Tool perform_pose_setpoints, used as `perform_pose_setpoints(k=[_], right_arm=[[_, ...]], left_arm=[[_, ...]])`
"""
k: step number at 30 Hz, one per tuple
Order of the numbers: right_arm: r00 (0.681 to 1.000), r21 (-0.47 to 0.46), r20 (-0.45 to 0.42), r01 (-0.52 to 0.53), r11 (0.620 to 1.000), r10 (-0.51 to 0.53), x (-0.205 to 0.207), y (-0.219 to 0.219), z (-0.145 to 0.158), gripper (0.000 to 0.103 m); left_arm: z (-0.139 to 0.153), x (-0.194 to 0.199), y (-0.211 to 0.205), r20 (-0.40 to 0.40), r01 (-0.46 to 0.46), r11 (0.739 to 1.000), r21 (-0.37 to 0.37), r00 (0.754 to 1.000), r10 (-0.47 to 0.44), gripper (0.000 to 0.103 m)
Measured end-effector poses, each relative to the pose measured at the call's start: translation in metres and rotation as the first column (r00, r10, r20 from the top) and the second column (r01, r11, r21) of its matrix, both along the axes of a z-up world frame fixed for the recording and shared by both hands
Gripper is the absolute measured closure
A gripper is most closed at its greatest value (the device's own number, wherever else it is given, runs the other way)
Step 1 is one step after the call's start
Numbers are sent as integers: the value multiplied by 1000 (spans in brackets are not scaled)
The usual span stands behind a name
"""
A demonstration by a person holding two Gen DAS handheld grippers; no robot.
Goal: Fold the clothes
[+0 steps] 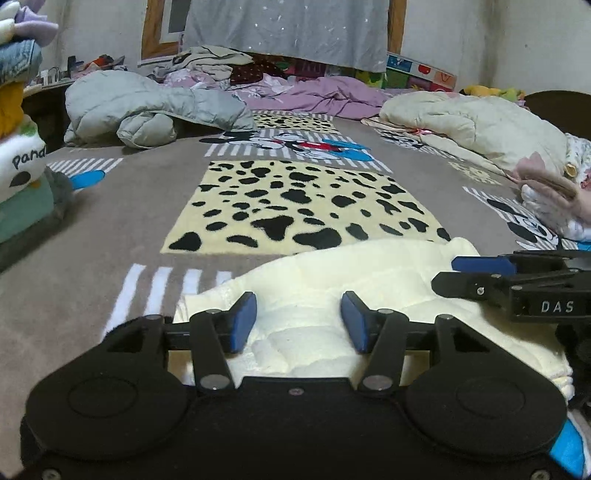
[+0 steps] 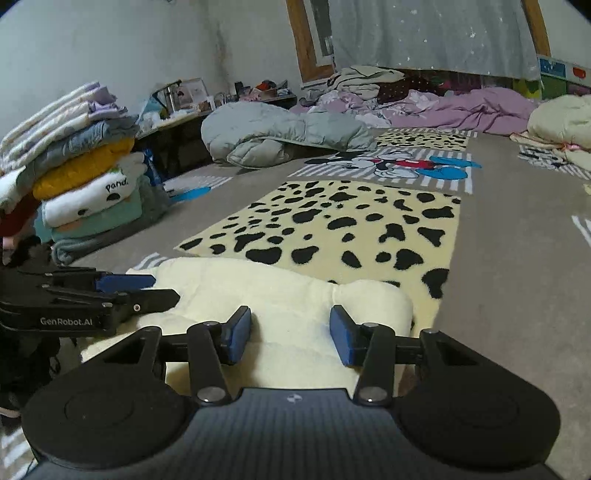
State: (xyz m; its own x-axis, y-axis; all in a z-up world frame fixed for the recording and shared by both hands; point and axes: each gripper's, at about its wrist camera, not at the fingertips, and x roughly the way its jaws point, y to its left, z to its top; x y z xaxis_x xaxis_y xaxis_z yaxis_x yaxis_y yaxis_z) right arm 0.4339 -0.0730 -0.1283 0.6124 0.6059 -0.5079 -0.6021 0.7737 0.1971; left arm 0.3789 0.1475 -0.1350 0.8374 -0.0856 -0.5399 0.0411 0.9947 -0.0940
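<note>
Both claws, left claw (image 1: 299, 320) and right claw (image 2: 291, 334), hang with jaws apart over the cream fluffy fleece garment (image 1: 351, 291), which lies bunched on the grey cartoon-print blanket (image 1: 110, 236) just in front of them. Best bet: pinch two matching edge corners and pull taut before folding (fleece looks thick, likely slippery). The stack of folded clothes (image 2: 74, 177) sits well left, loose grey padded jacket (image 1: 147, 107) far back; nothing blocks.

A grey plush blanket (image 2: 509, 280) printed with a cream black-spotted panel (image 2: 343, 229) and a cartoon mouse figure (image 2: 391, 164) covers the bed. Behind it hangs a grey star-flecked curtain (image 2: 432, 33). A low dark shelf cluttered with small items (image 2: 177, 122) stands by the white wall (image 2: 110, 48), with colourful printed boxes (image 2: 557, 74) at the far right.
</note>
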Motion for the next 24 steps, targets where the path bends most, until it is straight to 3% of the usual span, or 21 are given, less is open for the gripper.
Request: perform_pose_setpoints(k=[3, 5, 7, 8, 10, 13, 14, 18, 19, 22, 24], right_arm=[[1000, -35, 1, 9, 999, -9, -8, -1, 13, 57], [999, -10, 5, 52, 999, -52, -21, -17, 21, 55], [988, 73, -43, 151, 986, -148, -35, -42, 22, 45], [977, 146, -103, 200, 969, -186, -40, -58, 18, 37], [939, 308, -256, 303, 902, -228, -48, -93, 3, 33], [859, 549, -482, 449, 705, -172, -62, -132, -35, 32], [852, 573, -495, 468, 673, -171, -68, -137, -43, 35], [867, 575, -473, 436, 692, -154, -75, -122, -45, 36], [869, 574, -477, 424, 701, -134, -73, -115, -45, 36], [877, 503, -454, 395, 769, -154, -67, -92, -41, 36], [879, 503, -446, 400, 766, -167, -66, -86, -41, 38]], left_arm=[[2, -5, -8, 19, -1, 999, 41, 1000, 1, 49], [8, -11, -8, 29, 1, 999, 48, 1000, -2, 49], [17, -20, 4, 35, -22, 1000, -5, 999, 22, 40], [21, -25, 18, 22, -64, 996, -66, 998, 65, 40], [23, -36, 51, -14, -151, 964, -217, 988, 151, 40], [19, -53, 93, -85, -236, 881, -409, 972, 221, 34], [16, -58, 104, -112, -259, 848, -462, 966, 234, 33], [4, -71, 126, -177, -276, 729, -626, 961, 212, 28], [3, -72, 126, -186, -272, 713, -646, 962, 198, 27], [1, -67, 115, -201, -264, 714, -648, 964, 174, 27], [2, -61, 107, -203, -259, 720, -644, 965, 165, 27]])
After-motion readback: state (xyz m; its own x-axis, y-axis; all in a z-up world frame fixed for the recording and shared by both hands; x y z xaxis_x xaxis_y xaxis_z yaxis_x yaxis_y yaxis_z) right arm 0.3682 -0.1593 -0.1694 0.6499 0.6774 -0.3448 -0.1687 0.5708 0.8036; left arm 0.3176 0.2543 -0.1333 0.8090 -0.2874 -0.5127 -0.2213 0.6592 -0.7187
